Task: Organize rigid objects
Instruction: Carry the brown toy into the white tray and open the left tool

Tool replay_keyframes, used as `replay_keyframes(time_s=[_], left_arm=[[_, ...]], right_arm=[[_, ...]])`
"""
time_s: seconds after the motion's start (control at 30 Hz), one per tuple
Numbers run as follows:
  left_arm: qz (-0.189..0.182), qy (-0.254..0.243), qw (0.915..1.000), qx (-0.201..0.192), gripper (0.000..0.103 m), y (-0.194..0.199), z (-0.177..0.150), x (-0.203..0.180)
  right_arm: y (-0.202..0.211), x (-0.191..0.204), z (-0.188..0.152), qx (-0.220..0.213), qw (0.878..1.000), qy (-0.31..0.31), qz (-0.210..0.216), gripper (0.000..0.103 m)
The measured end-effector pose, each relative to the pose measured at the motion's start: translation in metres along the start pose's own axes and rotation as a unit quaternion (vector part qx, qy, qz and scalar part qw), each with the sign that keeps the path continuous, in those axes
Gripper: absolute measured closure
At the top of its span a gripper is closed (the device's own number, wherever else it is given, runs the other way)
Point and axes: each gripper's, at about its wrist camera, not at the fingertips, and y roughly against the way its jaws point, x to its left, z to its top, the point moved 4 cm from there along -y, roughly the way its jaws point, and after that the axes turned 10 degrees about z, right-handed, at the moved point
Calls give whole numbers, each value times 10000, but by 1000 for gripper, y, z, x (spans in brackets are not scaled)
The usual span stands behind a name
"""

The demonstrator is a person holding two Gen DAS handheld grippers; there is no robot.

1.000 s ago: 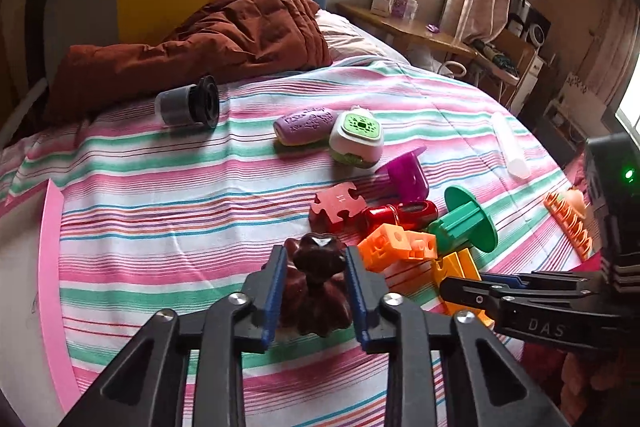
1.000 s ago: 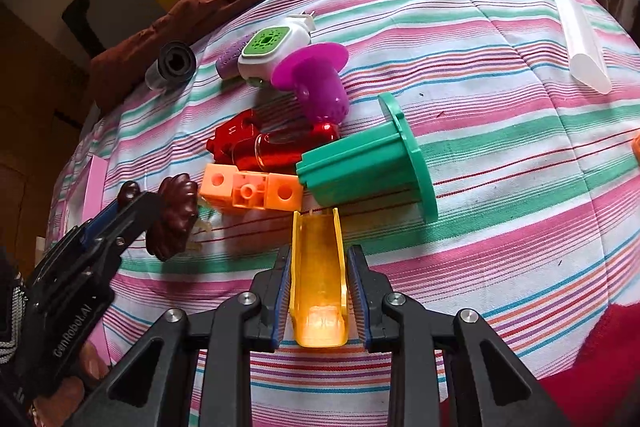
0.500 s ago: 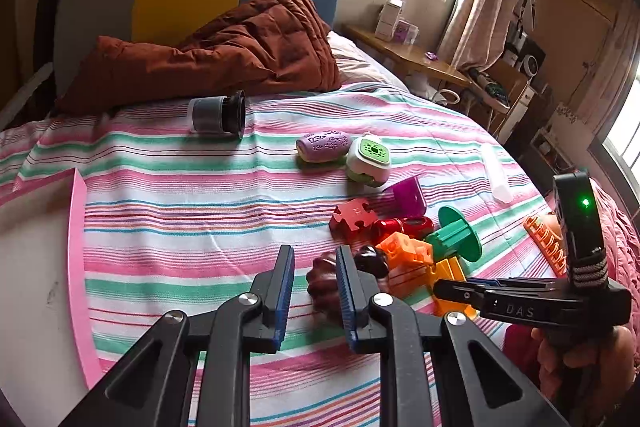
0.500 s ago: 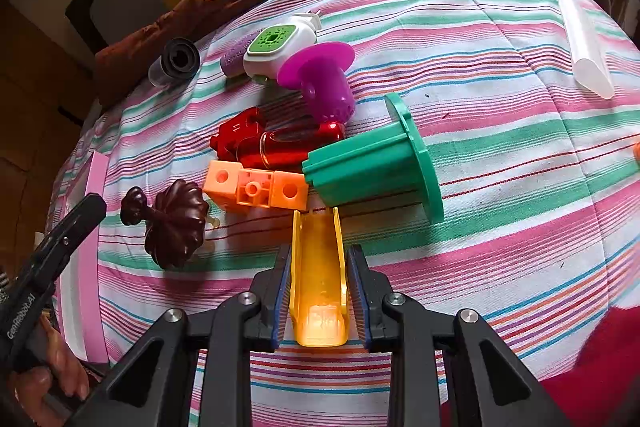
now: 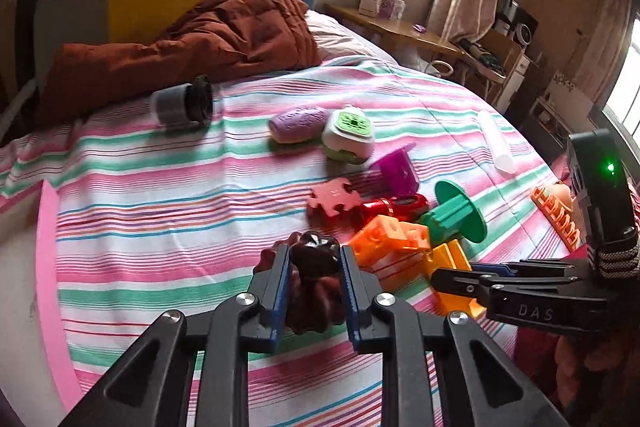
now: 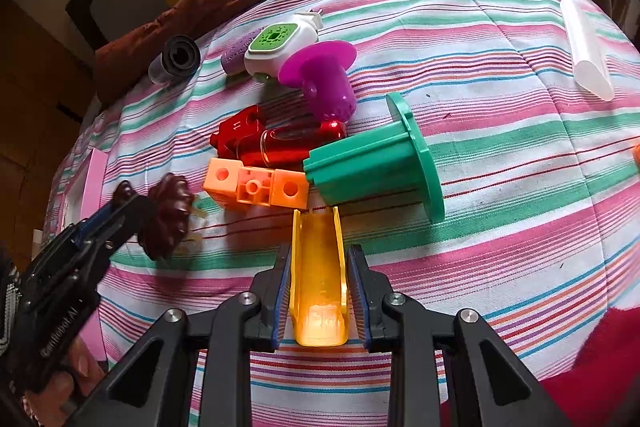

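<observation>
My left gripper [image 5: 313, 259] is shut on a dark brown fluted mould [image 5: 314, 291], seen from the right wrist view as well [image 6: 170, 215]. My right gripper [image 6: 318, 259] is shut on a yellow trough-shaped piece [image 6: 318, 279], resting on the striped bedspread [image 5: 160, 195]. Just ahead lie an orange block chain [image 6: 256, 187], a green flanged spool [image 6: 376, 163], a red tube [image 6: 296, 143], a red puzzle piece [image 6: 238, 131] and a purple funnel [image 6: 324, 75].
Further back lie a green-and-white plug-in device [image 5: 348, 135], a purple case [image 5: 298, 119] and a grey-black cylinder [image 5: 182, 105]. A white tube [image 6: 586, 47] and an orange comb-like piece [image 5: 556, 211] lie right. A brown quilt [image 5: 200, 39] sits behind; a pink-edged board [image 5: 44, 247] left.
My left gripper let the brown mould go half a second ago, with the mould lying on the bed, and has now closed on it again. The right gripper has stayed shut on the yellow piece.
</observation>
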Motion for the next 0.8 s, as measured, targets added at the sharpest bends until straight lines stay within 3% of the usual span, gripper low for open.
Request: replay_keyframes(time_s=[0.47, 0.8], left_arm=[[-95, 885, 9956, -296, 80, 51, 0, 78], [421, 1449, 9864, -650, 80, 86, 4, 169]], right_arm=[[-3, 11, -2, 36, 9996, 224, 165, 77], [-5, 22, -4, 49, 9987, 453, 213, 77]])
